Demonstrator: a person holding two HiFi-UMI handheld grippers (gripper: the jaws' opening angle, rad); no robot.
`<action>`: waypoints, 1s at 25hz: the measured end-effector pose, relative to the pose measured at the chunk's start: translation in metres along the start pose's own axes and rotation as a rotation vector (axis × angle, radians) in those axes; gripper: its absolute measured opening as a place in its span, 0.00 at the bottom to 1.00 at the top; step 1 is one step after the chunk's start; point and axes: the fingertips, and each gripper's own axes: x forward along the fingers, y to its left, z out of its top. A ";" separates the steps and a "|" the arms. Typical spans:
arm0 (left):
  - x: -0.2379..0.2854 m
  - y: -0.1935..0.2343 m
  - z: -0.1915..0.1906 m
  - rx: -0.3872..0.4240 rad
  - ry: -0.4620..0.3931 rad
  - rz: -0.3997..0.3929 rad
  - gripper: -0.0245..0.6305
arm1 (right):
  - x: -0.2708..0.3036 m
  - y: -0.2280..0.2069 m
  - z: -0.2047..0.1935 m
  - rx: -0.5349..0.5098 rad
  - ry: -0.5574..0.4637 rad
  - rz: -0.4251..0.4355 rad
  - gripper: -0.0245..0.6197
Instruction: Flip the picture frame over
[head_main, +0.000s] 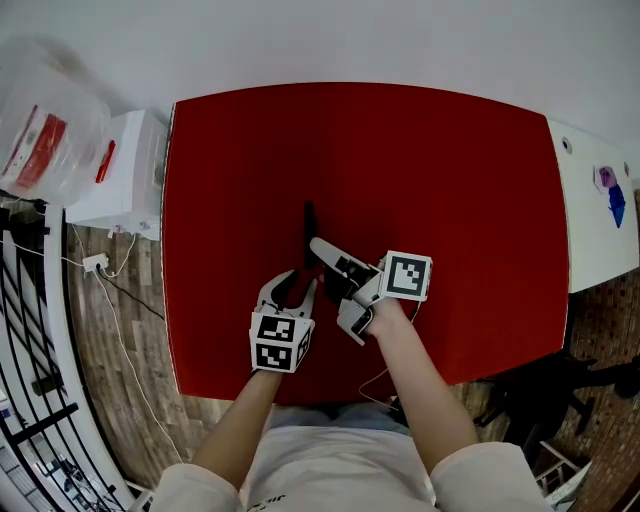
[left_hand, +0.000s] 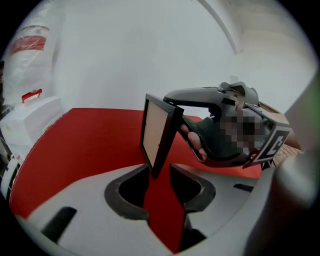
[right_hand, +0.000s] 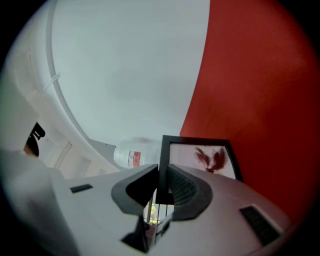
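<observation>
Looking at this one, the picture frame (head_main: 308, 225) stands upright on edge over the red tabletop (head_main: 440, 170), a bit toward the near side. I can't tell if its bottom edge actually touches the cloth. The right gripper (head_main: 322, 252) is clamped on one thin side rail, and that's the only thing holding it. The left gripper (head_main: 298, 286) is spread open with nothing pressed between its pads. In its own view the frame's lower corner sits right at the mouth of the jaws, not gripped.

My guess at what can go wrong from here:

- A single pinch on a narrow rail means the frame can swivel in the pads and flop over by itself, possibly back onto the side it's supposed to leave.
- If it drops instead of being lowered, the front with the reddish print (looks glazed, can't be sure) slaps the tabletop.
- That open left gripper is so close to the corner that a small nudge can kick the bottom edge sideways and twist the frame out of the right one's hold.
- Closing the left on the corner off-centre would fight the right grip.
</observation>
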 end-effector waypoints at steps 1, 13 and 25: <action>0.004 -0.002 0.006 0.015 -0.006 -0.008 0.21 | -0.001 0.000 0.000 -0.002 0.004 -0.005 0.14; 0.023 -0.007 0.025 0.079 -0.022 -0.017 0.19 | -0.003 0.004 0.002 -0.072 0.050 -0.070 0.14; 0.027 -0.014 0.025 0.089 0.008 -0.038 0.18 | 0.007 0.012 0.013 -0.604 0.201 -0.476 0.31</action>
